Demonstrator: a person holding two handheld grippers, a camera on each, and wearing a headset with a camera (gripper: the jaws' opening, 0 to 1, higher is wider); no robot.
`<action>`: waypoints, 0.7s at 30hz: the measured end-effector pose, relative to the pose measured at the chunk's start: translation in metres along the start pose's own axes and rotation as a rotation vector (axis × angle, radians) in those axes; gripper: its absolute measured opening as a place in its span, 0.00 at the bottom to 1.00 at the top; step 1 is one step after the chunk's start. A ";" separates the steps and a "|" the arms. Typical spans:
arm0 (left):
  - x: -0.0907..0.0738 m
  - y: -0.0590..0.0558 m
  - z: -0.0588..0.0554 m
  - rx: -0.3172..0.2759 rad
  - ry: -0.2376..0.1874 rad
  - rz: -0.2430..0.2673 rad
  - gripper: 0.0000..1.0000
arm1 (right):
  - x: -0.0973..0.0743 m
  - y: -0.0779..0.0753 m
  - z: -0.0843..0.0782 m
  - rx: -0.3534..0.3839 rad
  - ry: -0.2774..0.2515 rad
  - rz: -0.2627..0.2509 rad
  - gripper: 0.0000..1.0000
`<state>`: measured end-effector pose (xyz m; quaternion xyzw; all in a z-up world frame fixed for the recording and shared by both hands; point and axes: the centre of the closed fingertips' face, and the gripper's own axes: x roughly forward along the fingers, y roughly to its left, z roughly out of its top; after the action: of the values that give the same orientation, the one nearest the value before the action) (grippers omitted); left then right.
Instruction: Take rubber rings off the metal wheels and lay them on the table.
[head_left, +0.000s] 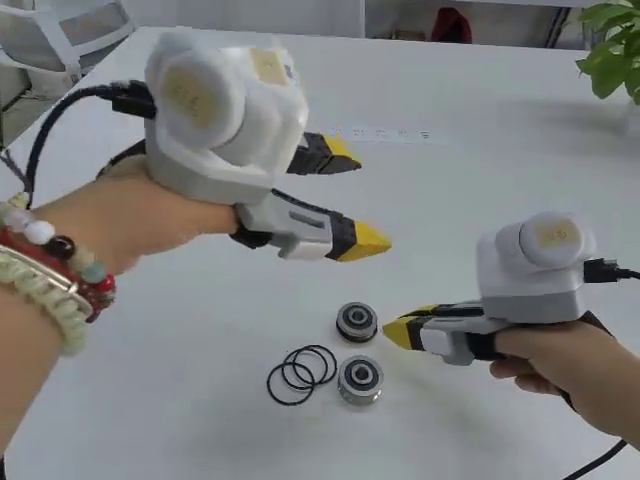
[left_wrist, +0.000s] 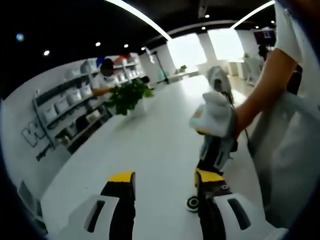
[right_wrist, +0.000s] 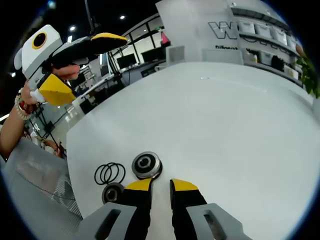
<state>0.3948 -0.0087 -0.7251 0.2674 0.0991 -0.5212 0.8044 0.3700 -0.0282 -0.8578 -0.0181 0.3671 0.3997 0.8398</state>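
Observation:
Two small metal wheels lie on the white table (head_left: 470, 170). The far wheel (head_left: 357, 321) (right_wrist: 146, 165) has a dark rim, and the near wheel (head_left: 360, 378) (right_wrist: 113, 192) looks bare silver. Three loose black rubber rings (head_left: 300, 372) (right_wrist: 110, 173) overlap just left of the near wheel. My right gripper (head_left: 400, 330) (right_wrist: 162, 186) sits low, just right of the far wheel, with its yellow tips close together and nothing between them. My left gripper (head_left: 355, 198) (left_wrist: 165, 177) (right_wrist: 82, 65) hangs open and empty above the table, well over the wheels. One wheel (left_wrist: 193, 202) peeks beside its right jaw.
A potted plant (head_left: 612, 55) (left_wrist: 129, 97) stands at the table's far right corner. A black cable (head_left: 60, 115) trails from the left gripper. Shelves (left_wrist: 70, 115) with a person beside them line the wall beyond the table.

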 end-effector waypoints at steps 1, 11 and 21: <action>0.005 -0.001 -0.005 -0.018 -0.003 -0.002 0.50 | 0.001 0.001 0.000 -0.006 0.002 0.003 0.11; 0.024 -0.025 -0.056 -0.135 0.040 -0.032 0.38 | 0.005 0.003 -0.002 -0.041 0.009 0.024 0.14; 0.033 -0.034 -0.087 -0.231 0.103 -0.048 0.32 | 0.008 0.012 -0.004 -0.070 0.012 0.051 0.15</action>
<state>0.3897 0.0014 -0.8238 0.1968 0.2060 -0.5108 0.8111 0.3629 -0.0155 -0.8624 -0.0405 0.3585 0.4336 0.8258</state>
